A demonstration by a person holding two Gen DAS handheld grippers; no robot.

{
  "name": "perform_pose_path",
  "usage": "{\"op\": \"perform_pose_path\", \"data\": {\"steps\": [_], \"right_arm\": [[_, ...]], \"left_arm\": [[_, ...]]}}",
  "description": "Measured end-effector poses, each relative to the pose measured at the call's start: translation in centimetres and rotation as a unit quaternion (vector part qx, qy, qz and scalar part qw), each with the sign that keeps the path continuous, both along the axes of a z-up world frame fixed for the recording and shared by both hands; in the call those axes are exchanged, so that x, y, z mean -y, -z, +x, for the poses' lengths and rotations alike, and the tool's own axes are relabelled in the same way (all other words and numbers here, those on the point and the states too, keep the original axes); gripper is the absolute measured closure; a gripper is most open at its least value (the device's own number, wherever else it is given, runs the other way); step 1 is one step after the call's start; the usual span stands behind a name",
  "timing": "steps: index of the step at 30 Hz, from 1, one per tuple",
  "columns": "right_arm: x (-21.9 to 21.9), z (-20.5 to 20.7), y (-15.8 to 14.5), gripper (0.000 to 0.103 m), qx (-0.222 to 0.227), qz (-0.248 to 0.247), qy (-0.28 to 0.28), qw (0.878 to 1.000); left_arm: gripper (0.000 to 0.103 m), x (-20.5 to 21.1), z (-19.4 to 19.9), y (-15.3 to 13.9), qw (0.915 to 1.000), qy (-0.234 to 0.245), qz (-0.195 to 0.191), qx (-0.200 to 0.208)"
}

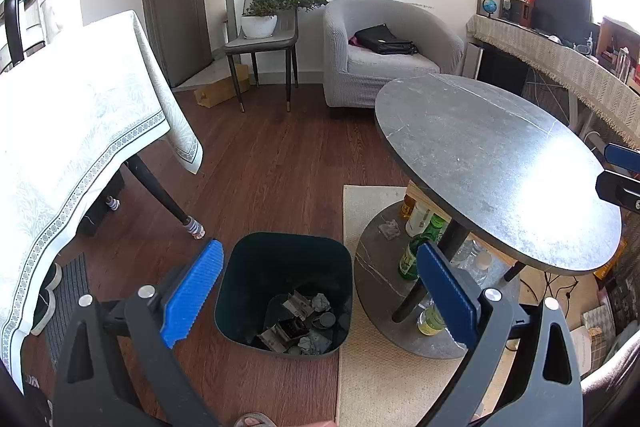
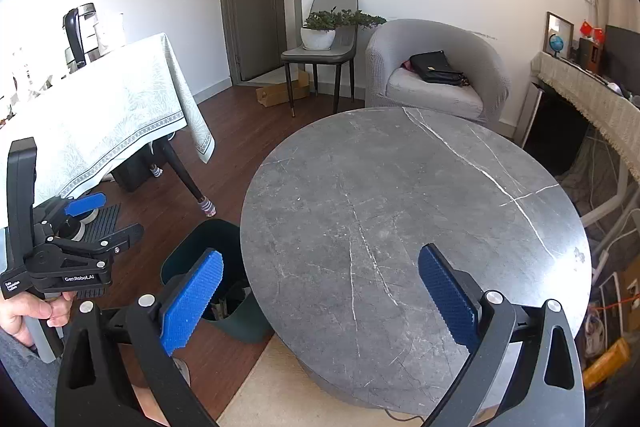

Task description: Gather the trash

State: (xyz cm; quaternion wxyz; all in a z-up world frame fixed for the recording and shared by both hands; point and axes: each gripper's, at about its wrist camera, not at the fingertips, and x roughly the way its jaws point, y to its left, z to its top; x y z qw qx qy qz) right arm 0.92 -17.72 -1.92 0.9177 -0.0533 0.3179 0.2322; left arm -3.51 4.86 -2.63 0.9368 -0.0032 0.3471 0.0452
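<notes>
Left gripper (image 1: 320,291) is wide open with nothing in it, hanging right over the dark green trash bin (image 1: 244,283) on the floor. Crumpled paper and other trash (image 1: 302,323) sit at the bottom. Right gripper (image 2: 320,295) is spread wide and empty too, above the grey round table (image 2: 400,207).

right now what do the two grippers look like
Both grippers are black plastic linkages with silver pivot pins and ribbed blue pads on the fingers. The left gripper, seen from the right wrist, has white "GenRobot.AI" lettering on its black body above a grey handle.
</notes>
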Motion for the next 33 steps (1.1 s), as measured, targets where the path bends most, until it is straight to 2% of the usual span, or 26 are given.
{"op": "perform_pose_path", "data": {"steps": [7, 11, 33], "right_arm": [[-0.5, 0.0, 0.2, 0.004, -0.004, -0.005, -0.009, 1.0], [-1.0, -0.1, 0.3, 0.004, -0.004, -0.011, -0.014, 1.0], [-1.8, -0.4, 0.4, 0.004, 0.0, -0.017, -0.021, 1.0]], "left_arm": [[0.004, 0.4, -0.1, 0.2, 1.0, 0.007, 0.005, -0.003], [0.004, 0.2, 0.0, 0.3, 0.9999, 0.006, -0.008, -0.006], [0.004, 0.0, -0.1, 0.1, 0.9998, -0.002, -0.017, -0.003]]}}
